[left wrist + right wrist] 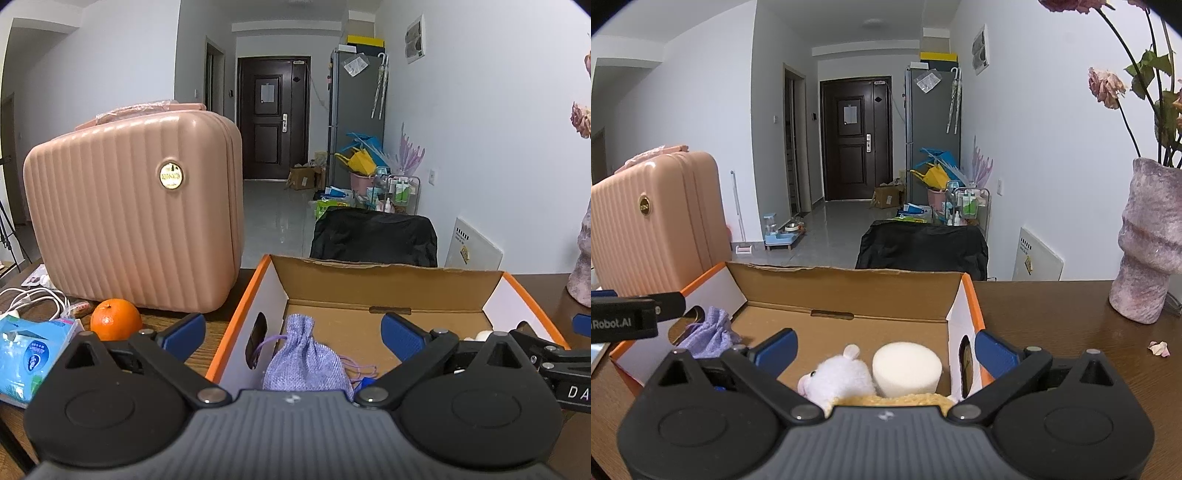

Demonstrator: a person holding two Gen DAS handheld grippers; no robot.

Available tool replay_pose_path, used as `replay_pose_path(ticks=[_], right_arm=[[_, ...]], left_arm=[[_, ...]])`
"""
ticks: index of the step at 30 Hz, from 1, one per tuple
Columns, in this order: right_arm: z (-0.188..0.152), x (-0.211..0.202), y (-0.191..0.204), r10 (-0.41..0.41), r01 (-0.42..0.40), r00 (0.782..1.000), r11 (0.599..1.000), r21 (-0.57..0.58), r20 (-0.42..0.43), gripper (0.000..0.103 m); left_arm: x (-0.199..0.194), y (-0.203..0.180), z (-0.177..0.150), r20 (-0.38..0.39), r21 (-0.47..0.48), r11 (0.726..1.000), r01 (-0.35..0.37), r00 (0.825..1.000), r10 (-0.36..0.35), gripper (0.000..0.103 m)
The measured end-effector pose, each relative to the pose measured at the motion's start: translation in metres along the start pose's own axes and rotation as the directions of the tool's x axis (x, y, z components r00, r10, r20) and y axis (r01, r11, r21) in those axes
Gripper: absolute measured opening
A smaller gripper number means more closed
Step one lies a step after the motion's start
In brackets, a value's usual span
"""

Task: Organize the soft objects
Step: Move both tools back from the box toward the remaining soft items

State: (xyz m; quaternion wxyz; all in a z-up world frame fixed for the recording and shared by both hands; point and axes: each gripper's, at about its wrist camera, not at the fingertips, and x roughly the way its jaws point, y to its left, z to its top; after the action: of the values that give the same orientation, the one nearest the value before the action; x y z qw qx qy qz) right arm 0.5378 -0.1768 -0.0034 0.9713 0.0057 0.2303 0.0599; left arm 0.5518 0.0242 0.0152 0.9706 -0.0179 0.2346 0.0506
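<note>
An open cardboard box [388, 267] with orange edges stands on the brown table. A lilac drawstring pouch [306, 362] lies in its left end, under and between the wide-apart fingers of my left gripper [294, 332], which is open and touches nothing. The left finger hangs outside the box's left wall. In the right wrist view the box [849, 273] holds a white plush toy [838, 380] and a cream foam cylinder [905, 369] side by side. My right gripper [886, 350] is open above them, its right finger outside the right wall. The pouch [709, 338] shows at the left.
A pink ribbed suitcase [129, 221] stands left of the box, with an orange [115, 319], a blue tissue pack [33, 354] and white cables [33, 299] in front of it. A mauve vase [1148, 243] of dried flowers and a fallen petal [1160, 348] sit at the right. A black chair [373, 236] stands behind the table.
</note>
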Motion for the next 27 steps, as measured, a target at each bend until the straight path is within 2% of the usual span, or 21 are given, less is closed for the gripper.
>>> replay_pose_path(ticks=[10,27], right_arm=[[0.01,-0.027,0.001,0.016,-0.016,0.999,1.0,-0.011,0.048,0.103],[0.0,-0.067,0.004,0.032,-0.027,0.996,0.998,-0.061,0.077,0.103]], left_arm=[[-0.021,0.003,0.007,0.051,-0.011,1.0,0.016,0.999,-0.016,0.103],[-0.062,0.016,-0.005,0.084,0.0,1.0,0.02,0.996,-0.02,0.103]])
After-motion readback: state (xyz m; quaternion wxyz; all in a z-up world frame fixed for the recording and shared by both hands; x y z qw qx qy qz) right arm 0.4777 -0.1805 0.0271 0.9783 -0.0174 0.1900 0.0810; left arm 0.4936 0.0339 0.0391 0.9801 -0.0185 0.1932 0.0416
